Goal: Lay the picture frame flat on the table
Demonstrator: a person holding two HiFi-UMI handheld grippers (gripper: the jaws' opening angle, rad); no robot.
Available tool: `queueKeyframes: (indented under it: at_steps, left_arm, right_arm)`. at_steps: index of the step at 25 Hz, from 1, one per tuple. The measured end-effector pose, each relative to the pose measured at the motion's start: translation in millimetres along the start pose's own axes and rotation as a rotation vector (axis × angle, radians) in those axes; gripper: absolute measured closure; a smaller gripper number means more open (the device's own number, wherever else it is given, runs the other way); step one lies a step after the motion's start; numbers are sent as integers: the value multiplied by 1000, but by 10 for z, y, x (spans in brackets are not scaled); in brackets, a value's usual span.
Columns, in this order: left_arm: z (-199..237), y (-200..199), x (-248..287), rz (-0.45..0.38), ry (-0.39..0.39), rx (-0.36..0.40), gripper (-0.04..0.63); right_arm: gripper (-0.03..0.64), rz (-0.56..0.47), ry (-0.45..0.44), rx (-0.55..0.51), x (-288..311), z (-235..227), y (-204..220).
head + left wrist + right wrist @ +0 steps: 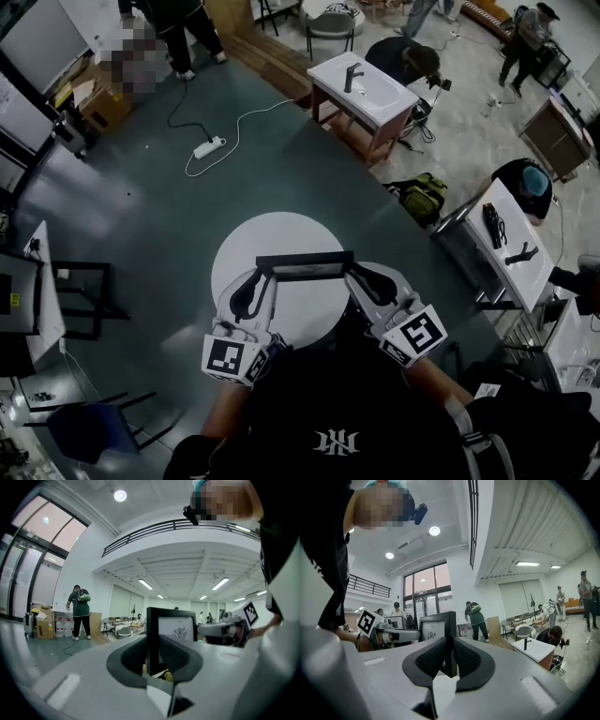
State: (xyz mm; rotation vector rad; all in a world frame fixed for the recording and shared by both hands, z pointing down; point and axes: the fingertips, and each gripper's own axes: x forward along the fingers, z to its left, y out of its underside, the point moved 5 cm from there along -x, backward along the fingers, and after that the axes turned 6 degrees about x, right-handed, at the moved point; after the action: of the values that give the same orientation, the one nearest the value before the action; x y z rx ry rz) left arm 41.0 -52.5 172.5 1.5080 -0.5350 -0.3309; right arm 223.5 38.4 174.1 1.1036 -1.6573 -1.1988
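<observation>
Left gripper (265, 278) and right gripper (352, 277) each clamp one side edge of the picture frame (305, 266), held upright over the round table (281, 230) towards its near edge, so laying it flat is not yet done.

A white power strip (208, 147) lay on the dark floor (141, 216) with its cable looping away, and beyond it stood a white washbasin (367, 92) with a black tap (352, 75) on a wooden stand. A green backpack (424, 195) sat on the floor near a long white bench (534, 277) carrying black tools. In the left gripper view, a person in a green top (80, 612) stood beside cardboard boxes (45, 628).
</observation>
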Motion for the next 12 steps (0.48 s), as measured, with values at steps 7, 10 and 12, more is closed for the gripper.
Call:
queueKeyframes:
  at_steps: [7,10,12]
  left_arm:
    - [-73,107,502,15,-101,-36,515]
    - [-15,223,523,43,-166,-59,515]
    - [50,313,507,66,-213,-74,515]
  right_arm:
    - [571,34,-89,-12,291,-679,-59]
    - [571,75,-157,-2,488,-777,27]
    - [571,107,-207,6,640,-805,109]
